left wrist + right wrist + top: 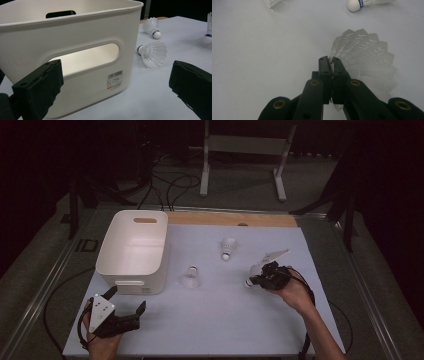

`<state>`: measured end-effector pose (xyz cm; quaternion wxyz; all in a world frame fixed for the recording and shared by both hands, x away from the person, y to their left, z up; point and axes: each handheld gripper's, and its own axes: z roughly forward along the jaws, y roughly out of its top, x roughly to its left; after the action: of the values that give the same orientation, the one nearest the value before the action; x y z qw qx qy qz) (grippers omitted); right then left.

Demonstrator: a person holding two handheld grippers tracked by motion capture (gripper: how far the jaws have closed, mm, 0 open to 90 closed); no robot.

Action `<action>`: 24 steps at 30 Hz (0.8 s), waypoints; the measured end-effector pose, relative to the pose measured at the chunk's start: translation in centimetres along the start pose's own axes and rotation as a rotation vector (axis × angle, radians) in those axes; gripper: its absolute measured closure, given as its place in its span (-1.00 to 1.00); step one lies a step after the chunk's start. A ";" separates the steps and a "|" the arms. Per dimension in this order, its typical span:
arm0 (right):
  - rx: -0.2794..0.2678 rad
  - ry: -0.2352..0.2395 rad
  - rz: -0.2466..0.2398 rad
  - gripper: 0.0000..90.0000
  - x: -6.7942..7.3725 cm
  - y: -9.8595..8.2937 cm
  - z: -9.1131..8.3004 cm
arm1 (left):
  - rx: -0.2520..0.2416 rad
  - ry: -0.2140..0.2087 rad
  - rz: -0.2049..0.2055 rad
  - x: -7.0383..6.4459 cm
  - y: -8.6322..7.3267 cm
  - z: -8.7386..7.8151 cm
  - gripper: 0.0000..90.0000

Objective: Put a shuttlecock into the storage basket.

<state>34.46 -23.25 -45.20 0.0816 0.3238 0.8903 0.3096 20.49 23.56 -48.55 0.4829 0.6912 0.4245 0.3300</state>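
Three white shuttlecocks lie on the pale table point(210, 320). In the right gripper view, my right gripper point(329, 61) is shut on the feather skirt of one shuttlecock point(367, 57). From the high view this held shuttlecock point(253, 274) is low over the table at centre right, at my right gripper point(257, 280). A second shuttlecock point(190, 278) point(152, 53) rests beside the white bin point(132, 251) point(75, 50). The third shuttlecock point(228, 248) point(152, 26) lies farther back. My left gripper point(126, 300) point(116, 82) stands open and empty in front of the bin's handle slot.
A wooden strip point(230, 218) runs along the table's far edge. Behind the table stand a metal frame point(245, 150) and loose cables point(170, 185) on the floor. The bin holds nothing that I can see.
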 end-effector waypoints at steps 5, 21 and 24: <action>-0.010 -0.005 0.001 0.97 0.2 0.3 -0.2 | 0.000 0.000 -0.001 0.0 0.0 0.0 -1.00; -0.036 -0.012 -0.005 0.97 0.8 1.4 -0.8 | -0.001 -0.001 0.000 0.0 0.0 0.0 -1.00; -0.042 -0.015 -0.009 0.97 0.9 1.6 -0.9 | -0.002 -0.001 0.000 0.0 0.0 0.0 -1.00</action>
<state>34.26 -22.18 -43.51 0.0964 0.3201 0.8844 0.3256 20.48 23.56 -48.55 0.4836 0.6909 0.4241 0.3300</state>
